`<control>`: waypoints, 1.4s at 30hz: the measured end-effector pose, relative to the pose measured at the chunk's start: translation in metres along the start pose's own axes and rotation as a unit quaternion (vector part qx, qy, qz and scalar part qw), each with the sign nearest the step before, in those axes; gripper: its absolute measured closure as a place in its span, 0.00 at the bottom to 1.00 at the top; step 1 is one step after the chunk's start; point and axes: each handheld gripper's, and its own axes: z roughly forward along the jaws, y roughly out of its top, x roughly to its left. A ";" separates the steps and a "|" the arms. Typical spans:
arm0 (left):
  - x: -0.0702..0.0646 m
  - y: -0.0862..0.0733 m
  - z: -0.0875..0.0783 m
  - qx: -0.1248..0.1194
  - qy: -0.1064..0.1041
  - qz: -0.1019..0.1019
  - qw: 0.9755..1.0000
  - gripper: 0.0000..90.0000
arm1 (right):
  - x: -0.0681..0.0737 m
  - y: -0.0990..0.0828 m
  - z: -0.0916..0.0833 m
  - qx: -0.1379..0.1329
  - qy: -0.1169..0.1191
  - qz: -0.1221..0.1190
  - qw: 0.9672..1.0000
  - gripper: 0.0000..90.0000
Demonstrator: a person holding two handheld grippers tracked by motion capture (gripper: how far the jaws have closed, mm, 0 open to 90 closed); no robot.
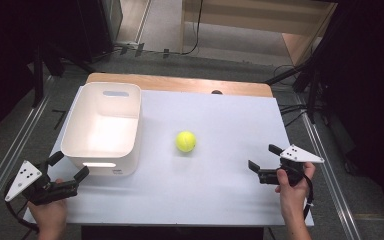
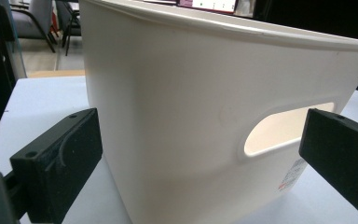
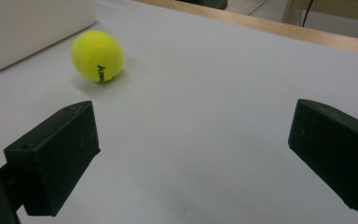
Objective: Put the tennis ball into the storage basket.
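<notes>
The surface (image 1: 215, 190) is a pale sheet laid over a wooden top, whose bare wood shows as a strip along the far edge.

The white bin (image 1: 103, 127) stands upright on the left part of the surface, running from near the far-left corner down toward the near-left corner. It has rounded corners, a slot handle in its far wall and another in its near wall (the near one is lit from within in the high view). In the left gripper view the near wall of the bin (image 2: 177, 116) rises close ahead, with the slot handle toward the right and a small printed label low beside it.

The left gripper (image 1: 67, 166) sits at the near-left corner of the surface, held in a hand (image 1: 50, 212), just in front of the bin's near wall. Its jaws stand wide apart and hold nothing; they point at the bin without touching it.

The right gripper (image 1: 262, 157) is near the right edge of the surface, gripped by the other hand (image 1: 292, 187). Its jaws are also spread wide and empty, aimed toward the middle.

The tennis ball (image 1: 185, 141) lies about mid-surface, just right of the bin and apart from it, well clear of both grippers. In the right gripper view the tennis ball (image 3: 97, 56) shows dark lettering.
</notes>
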 end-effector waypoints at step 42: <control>0.000 0.000 0.000 -0.001 -0.001 -0.001 1.000 0.00 | 0.027 0.069 0.058 0.077 0.037 -0.066 0.994 0.00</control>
